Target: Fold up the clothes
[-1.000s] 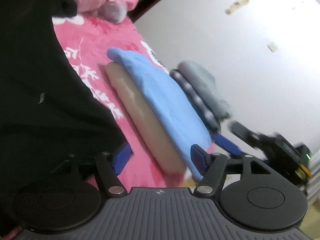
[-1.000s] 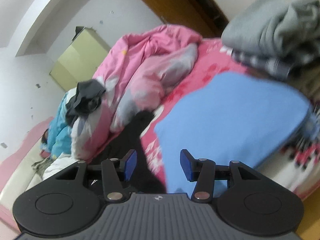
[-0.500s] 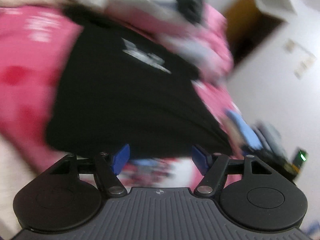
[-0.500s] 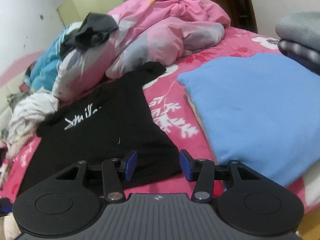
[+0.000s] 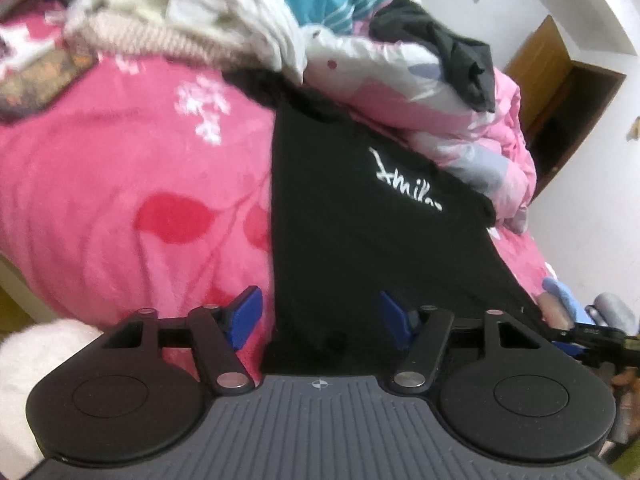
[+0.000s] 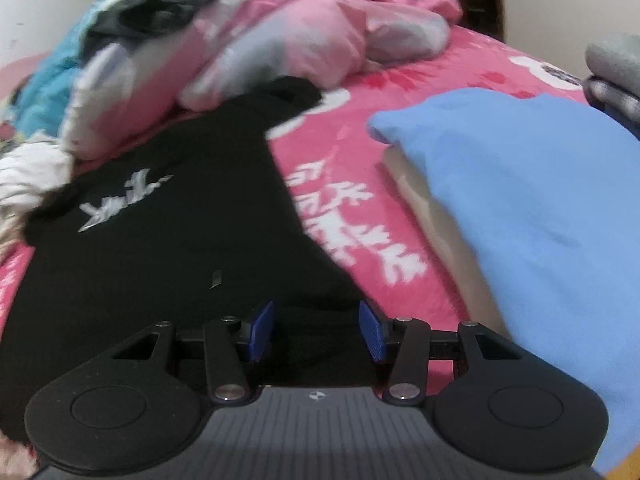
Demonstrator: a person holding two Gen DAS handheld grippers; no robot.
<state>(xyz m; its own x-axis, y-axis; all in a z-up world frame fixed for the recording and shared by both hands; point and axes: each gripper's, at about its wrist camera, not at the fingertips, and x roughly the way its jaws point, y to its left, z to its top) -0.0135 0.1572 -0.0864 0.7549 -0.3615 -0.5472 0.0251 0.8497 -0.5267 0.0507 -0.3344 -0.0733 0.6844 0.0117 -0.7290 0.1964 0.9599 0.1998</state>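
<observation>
Black T-shirt (image 5: 360, 232) lies spread flat on the pink floral bed cover (image 5: 120, 184), white lettering up, its top end against the heaped pink duvet (image 6: 312, 28). A folded blue garment (image 6: 540, 208) lies just beside it to the right; grey folded items sit beyond that.

Left gripper (image 5: 320, 316): fingers spread but closing. The shirt's near left corner lies between them; pads are not pressing it. Right gripper (image 6: 316, 330): fingers spread and steady, over the near right part of the hem, nothing pinched. Whether either touches the cloth, cannot tell.

Handling, judged: thin knit, light, limp. It will drape and sag from any hold, so a single pinch will bunch it. The plush cover probably drags on the cloth, so lift rather than slide. Not fragile, not slippery.

Where to hold: the two hem corners, one per gripper, pinching both layers at the edge and keeping the hem taut between them.
</observation>
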